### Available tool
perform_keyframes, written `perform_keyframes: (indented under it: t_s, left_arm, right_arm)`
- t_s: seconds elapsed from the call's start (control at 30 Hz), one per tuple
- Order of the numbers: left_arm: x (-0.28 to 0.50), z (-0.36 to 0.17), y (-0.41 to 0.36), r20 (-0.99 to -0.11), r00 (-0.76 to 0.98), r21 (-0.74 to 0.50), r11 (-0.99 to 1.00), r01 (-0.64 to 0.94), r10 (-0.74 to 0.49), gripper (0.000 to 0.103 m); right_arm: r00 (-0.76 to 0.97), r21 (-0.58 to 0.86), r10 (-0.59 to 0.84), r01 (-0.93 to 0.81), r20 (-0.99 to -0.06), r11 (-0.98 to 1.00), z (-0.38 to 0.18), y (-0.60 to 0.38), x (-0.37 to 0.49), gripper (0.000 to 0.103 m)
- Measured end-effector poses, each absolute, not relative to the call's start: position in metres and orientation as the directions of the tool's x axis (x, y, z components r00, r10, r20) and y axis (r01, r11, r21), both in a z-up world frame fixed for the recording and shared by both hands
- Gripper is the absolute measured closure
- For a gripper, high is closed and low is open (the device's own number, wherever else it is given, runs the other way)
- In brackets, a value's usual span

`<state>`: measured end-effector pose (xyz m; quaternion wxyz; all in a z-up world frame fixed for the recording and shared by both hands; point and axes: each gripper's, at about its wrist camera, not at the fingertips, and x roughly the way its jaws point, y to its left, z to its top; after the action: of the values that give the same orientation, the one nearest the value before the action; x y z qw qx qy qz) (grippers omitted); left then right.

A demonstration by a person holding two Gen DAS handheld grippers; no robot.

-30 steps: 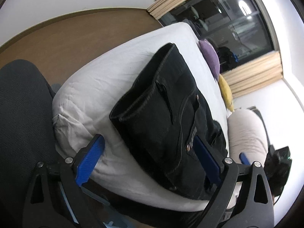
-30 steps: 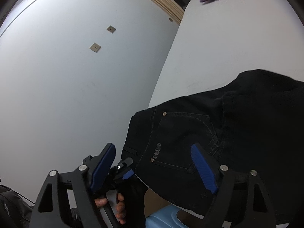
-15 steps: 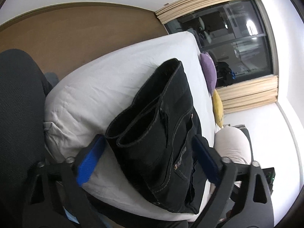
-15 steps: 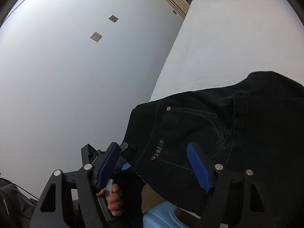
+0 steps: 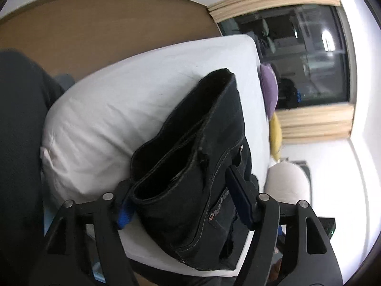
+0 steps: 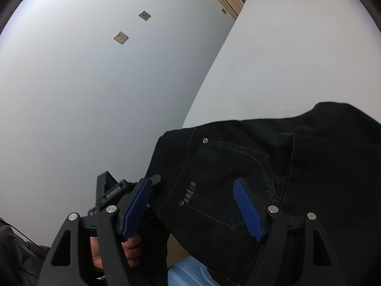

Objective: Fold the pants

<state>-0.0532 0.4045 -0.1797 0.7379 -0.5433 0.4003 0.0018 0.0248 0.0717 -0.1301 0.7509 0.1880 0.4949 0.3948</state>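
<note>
Black denim pants (image 5: 204,157) lie folded on the near end of a white bed (image 5: 133,100), with the waistband end hanging over the bed's edge. My left gripper (image 5: 181,197) is open with its fingers on either side of the waistband's open end. In the right wrist view the pants (image 6: 273,166) show a back pocket with a small logo. My right gripper (image 6: 193,209) is open and straddles the pocket corner at the bed's edge; whether the pads touch the cloth I cannot tell.
A purple cushion (image 5: 270,88) and a yellow cushion (image 5: 276,135) lie at the far end of the bed by a dark window (image 5: 304,54). A white wall (image 6: 95,95) runs along the bed's left side. A blue container (image 6: 188,274) sits below the bed edge.
Both grippers have moved closer to the pants. The left gripper's fingers now straddle the waistband opening and stand closer together. The right gripper's fingers now flank the pocket corner.
</note>
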Motion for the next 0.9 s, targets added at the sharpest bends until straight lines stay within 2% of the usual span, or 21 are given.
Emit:
perform_keyframes:
  t_s: [0.03, 0.07, 0.1, 0.37, 0.4, 0.43, 0.67, 0.8, 0.87, 0.9]
  left_arm:
    - [-0.052, -0.177, 0.404, -0.596, 0.679, -0.795, 0.434, -0.423, -0.429, 0.040]
    - [-0.052, -0.174, 0.404, -0.602, 0.675, -0.788, 0.451, -0.419, -0.425, 0.067]
    - [-0.051, -0.173, 0.403, -0.609, 0.667, -0.782, 0.468, -0.412, -0.430, 0.079]
    - [-0.046, -0.121, 0.383, -0.615, 0.688, -0.716, 0.638, -0.283, -0.384, 0.084]
    - [-0.045, -0.114, 0.379, -0.614, 0.693, -0.704, 0.658, -0.266, -0.377, 0.084]
    - [-0.045, -0.108, 0.375, -0.612, 0.698, -0.694, 0.675, -0.249, -0.372, 0.085]
    - [-0.038, -0.078, 0.348, -0.619, 0.705, -0.628, 0.757, -0.178, -0.348, 0.085]
    - [-0.018, -0.054, 0.309, -0.614, 0.710, -0.563, 0.822, -0.086, -0.346, 0.085]
    - [-0.012, -0.039, 0.283, -0.612, 0.707, -0.516, 0.856, -0.018, -0.354, 0.085]
    - [-0.009, -0.031, 0.270, -0.611, 0.705, -0.491, 0.871, 0.018, -0.360, 0.085]
  right_arm:
    - [0.194, 0.670, 0.774, -0.405, -0.602, 0.622, -0.133, 0.071, 0.026, 0.029]
    - [0.188, 0.662, 0.764, -0.400, -0.618, 0.634, -0.138, 0.070, 0.027, 0.030]
    - [0.181, 0.654, 0.752, -0.395, -0.633, 0.645, -0.142, 0.069, 0.028, 0.031]
    - [0.078, 0.547, 0.608, -0.359, -0.790, 0.757, -0.185, 0.067, 0.045, 0.040]
    - [0.056, 0.532, 0.583, -0.342, -0.811, 0.774, -0.194, 0.068, 0.048, 0.044]
    - [0.044, 0.515, 0.555, -0.319, -0.830, 0.796, -0.205, 0.068, 0.053, 0.054]
    - [0.066, 0.610, 0.632, -0.203, -0.772, 0.766, -0.227, 0.048, 0.064, 0.060]
    - [0.104, 0.618, 0.652, -0.240, -0.751, 0.749, -0.228, 0.043, 0.057, 0.057]
    - [0.096, 0.687, 0.714, -0.207, -0.694, 0.696, -0.223, 0.031, 0.056, 0.044]
    - [0.102, 0.730, 0.748, -0.165, -0.656, 0.663, -0.219, 0.019, 0.056, 0.030]
